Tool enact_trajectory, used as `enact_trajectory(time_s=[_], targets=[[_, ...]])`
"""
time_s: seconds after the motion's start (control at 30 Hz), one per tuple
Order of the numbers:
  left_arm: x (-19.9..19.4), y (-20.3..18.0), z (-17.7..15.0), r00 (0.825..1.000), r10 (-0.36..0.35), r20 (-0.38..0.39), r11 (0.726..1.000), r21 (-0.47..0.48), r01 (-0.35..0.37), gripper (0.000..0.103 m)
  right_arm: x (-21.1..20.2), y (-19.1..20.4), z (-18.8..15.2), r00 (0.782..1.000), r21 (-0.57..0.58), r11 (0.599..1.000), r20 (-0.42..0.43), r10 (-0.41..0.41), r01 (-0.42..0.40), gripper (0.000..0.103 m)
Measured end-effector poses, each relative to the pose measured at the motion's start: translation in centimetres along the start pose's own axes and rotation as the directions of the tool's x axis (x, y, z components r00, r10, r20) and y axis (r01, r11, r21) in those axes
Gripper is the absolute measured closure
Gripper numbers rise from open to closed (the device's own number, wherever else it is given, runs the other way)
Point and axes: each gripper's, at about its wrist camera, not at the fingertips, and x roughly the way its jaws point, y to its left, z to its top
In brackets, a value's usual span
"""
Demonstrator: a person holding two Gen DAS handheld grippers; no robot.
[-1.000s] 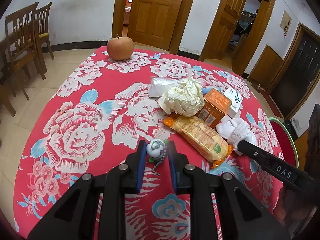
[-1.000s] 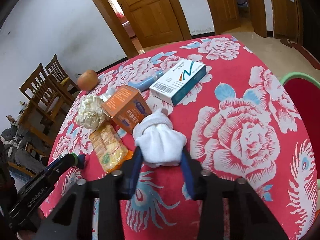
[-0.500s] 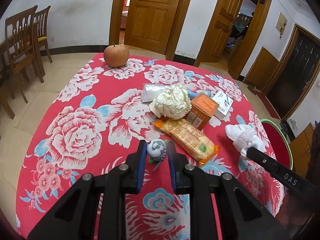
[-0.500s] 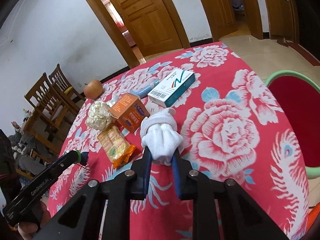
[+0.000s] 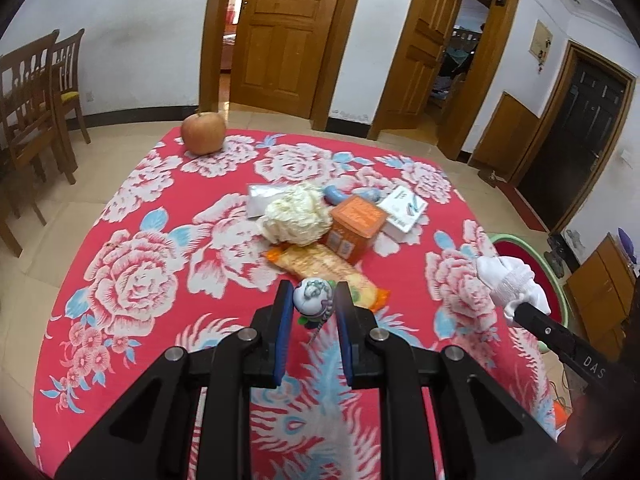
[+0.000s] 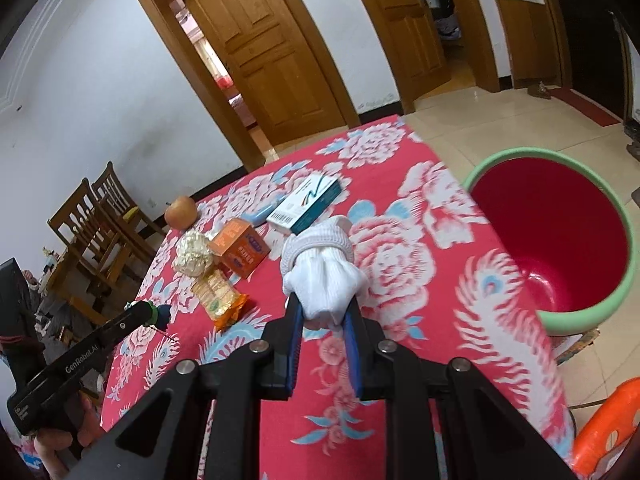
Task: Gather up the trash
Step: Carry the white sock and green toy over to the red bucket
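Observation:
My left gripper point(image 5: 311, 307) is shut on a small round grey-and-white trinket point(image 5: 313, 301) with a green bit and a dangling tail, held above the table's near side. My right gripper point(image 6: 322, 312) is shut on a white rolled sock bundle point(image 6: 320, 268), lifted over the red floral tablecloth point(image 6: 416, 264). The same sock bundle point(image 5: 510, 285) shows at the right of the left wrist view. A red bin with a green rim point(image 6: 554, 236) stands on the floor beside the table's right edge.
On the table lie a crumpled cream paper ball point(image 5: 297, 218), an orange carton point(image 5: 354, 227), a cracker packet point(image 5: 328, 270), a white-and-teal box point(image 6: 306, 203), a clear bag point(image 5: 258, 197) and an apple point(image 5: 203, 133). Wooden chairs point(image 5: 36, 92) stand left. An orange stool point(image 6: 608, 428) sits near the bin.
The right jaws closed on the sock bundle and lifted it toward the table's right edge, near the bin. The left gripper rose and drew back with the trinket held.

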Motion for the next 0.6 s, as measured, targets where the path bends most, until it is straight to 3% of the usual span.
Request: enact_trajectory(time_s=[0.6], targets=[[1.5, -9.3, 1.7, 0.987, -0.158, -0.042, 0.977, 0.14, 0.162, 0.083, -4.9, -8.0, 0.9, 0.985, 0.155, 0.981, 0.111, -0.13, 0.112, 0.081]])
